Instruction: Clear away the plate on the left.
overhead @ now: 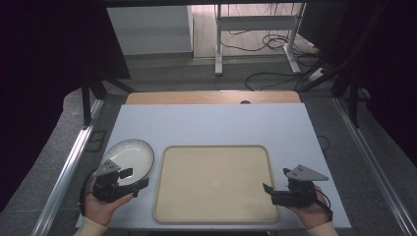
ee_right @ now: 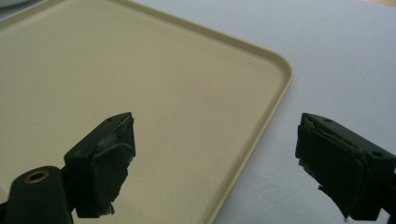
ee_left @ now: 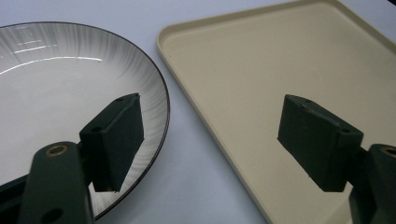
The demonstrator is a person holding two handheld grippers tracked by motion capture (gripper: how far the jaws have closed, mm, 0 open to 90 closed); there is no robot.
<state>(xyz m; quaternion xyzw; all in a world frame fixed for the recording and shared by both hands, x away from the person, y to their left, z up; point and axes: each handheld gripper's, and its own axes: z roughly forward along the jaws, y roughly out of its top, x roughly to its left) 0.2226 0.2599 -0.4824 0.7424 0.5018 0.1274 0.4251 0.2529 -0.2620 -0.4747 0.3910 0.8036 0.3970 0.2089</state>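
Item 1, plate [overhead: 129, 155]: white with a dark rim and grey streaks, lying flat on the tabletop [overhead: 211, 125] at the near left, just beside the tray's left edge but apart from it. It holds nothing.

Item 2, tray [overhead: 215, 183]: beige, shallow-rimmed, centred near you, bare inside; it probably lies ready to receive the plate.

Item 3, your left gripper [overhead: 131, 179]: fingers [ee_left: 114, 140] released and spread wide, one above the plate's near right rim, the other over the tray's edge. You seem lined up to take the rim.

Item 4, your right gripper [overhead: 276, 183]: fingers [ee_right: 106, 158] likewise released, grasping nothing, straddling the tray's near right edge, probably to steady it.
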